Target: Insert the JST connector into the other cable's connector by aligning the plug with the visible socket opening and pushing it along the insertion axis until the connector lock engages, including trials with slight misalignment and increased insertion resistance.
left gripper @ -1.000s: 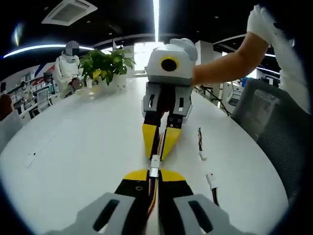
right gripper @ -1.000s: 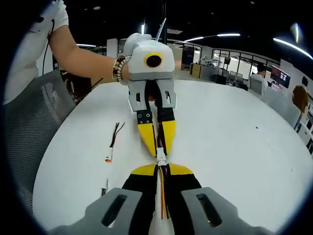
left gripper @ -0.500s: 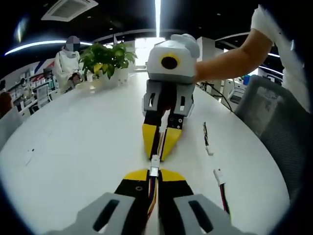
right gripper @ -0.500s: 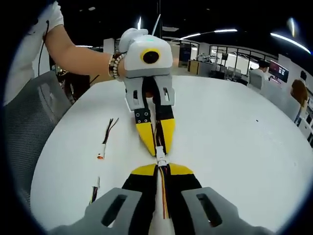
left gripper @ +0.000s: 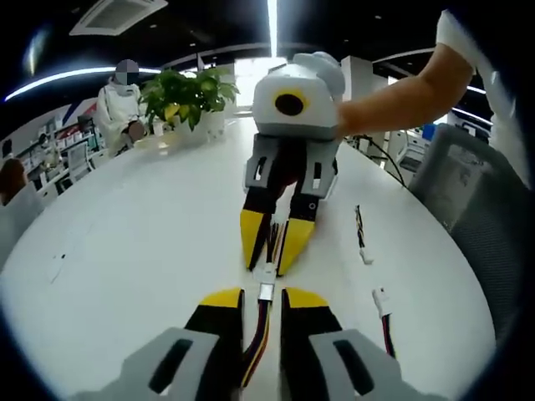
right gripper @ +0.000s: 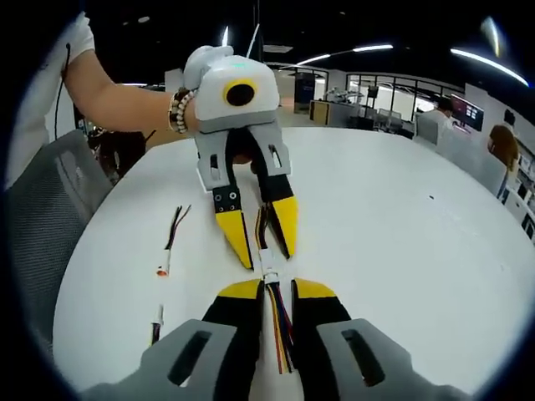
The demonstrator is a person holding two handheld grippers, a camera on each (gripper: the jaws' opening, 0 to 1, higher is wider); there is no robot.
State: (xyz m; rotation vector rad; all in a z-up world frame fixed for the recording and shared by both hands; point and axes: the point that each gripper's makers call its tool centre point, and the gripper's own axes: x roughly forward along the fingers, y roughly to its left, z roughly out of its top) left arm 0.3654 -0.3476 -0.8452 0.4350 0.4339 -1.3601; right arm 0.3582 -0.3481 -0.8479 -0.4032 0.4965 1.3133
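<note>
1. While both pairs of jaws stand apart, left gripper (left gripper: 261,296) and right gripper (right gripper: 266,288) clamp nothing; they face tip to tip.
2. Joined JST connector (left gripper: 266,282), white, lies between the tips on the table (left gripper: 125,242), wires trailing through each gap.
3. Spare cables (right gripper: 163,263) lie well apart.
4. Risk, as judged: lock only half seated; a snagged wire during withdrawal could pull the halves apart.

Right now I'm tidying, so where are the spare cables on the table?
In the right gripper view the spare cables lie on the white table, left of the two grippers; in the left gripper view they lie to the right.
</note>
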